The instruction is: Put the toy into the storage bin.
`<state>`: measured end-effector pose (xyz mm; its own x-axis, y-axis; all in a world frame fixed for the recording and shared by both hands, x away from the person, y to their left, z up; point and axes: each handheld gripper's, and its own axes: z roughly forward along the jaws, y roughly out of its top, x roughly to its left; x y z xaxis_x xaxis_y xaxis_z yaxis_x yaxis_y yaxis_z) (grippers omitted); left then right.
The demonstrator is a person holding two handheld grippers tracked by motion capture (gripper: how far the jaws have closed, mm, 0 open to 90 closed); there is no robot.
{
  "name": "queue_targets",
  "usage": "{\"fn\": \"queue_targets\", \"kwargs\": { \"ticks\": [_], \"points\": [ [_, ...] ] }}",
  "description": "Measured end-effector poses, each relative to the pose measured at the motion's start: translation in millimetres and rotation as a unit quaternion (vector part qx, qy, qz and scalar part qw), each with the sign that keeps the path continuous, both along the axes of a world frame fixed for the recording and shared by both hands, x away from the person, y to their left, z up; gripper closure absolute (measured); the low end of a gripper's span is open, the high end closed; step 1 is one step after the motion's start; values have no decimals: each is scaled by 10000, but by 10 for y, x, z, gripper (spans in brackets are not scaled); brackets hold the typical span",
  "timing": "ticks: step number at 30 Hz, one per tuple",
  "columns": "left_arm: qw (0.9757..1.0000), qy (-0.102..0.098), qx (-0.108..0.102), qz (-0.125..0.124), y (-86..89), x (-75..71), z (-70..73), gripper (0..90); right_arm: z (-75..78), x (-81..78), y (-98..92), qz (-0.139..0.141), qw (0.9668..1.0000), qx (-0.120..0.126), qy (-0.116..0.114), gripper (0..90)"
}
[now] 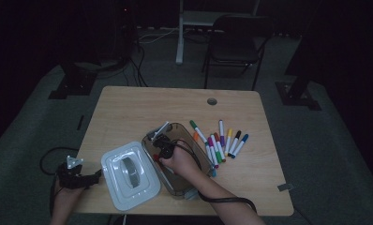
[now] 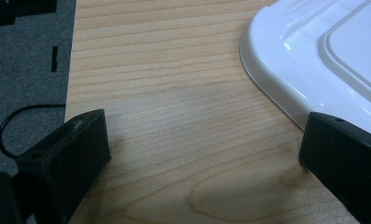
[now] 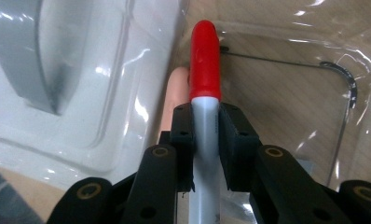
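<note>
My right gripper (image 3: 206, 123) is shut on a red-capped marker (image 3: 204, 70), whose white barrel runs back between the jaws. In the high view that gripper (image 1: 162, 149) hangs over the left part of a clear plastic box (image 1: 184, 136). Inside the box, under the red cap, lies a pale peach marker (image 3: 173, 95). A white lid (image 1: 128, 174) with a grey handle (image 1: 131, 172) rests left of the box. My left gripper (image 1: 96, 177) sits at the table's near left edge, open, with bare wood between its jaws (image 2: 193, 154) and the lid's corner (image 2: 314, 60) by its right jaw.
Several coloured markers (image 1: 220, 140) lie in a loose row on the wooden table (image 1: 142, 105) to the right of the box. A cable hole (image 1: 212, 101) is at the back. A chair (image 1: 236, 44) and stands are on the floor beyond.
</note>
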<state>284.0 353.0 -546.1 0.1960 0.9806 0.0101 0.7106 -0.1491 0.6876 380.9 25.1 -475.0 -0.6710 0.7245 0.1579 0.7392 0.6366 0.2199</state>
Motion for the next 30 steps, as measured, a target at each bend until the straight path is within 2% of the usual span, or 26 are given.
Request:
{"fn": "queue_targets", "kwargs": {
  "ticks": [2,6,12,16,20,24,30],
  "points": [
    [10000,0,1,0,0,0,0,22,-24,-19,26,43,9999,-123,-43,771],
    [10000,1,-1,0,0,0,0,22,-77,-52,65,131,9995,-279,76,769],
    [10000,0,-1,0,0,0,0,22,-72,-70,29,216,9993,-216,199,739],
    [10000,1,-1,-1,0,0,0,22,-4,-99,-28,257,9996,-47,83,699],
    [10000,-4,-5,4,-1,0,-1,22,161,-138,-154,267,9991,316,-110,667],
    [10000,-5,-6,4,-1,1,-1,22,375,-186,-370,171,9967,700,-369,655],
    [10000,-7,2,1,0,1,-1,22,607,-278,-668,68,9917,1033,-758,629]
  ]
}}
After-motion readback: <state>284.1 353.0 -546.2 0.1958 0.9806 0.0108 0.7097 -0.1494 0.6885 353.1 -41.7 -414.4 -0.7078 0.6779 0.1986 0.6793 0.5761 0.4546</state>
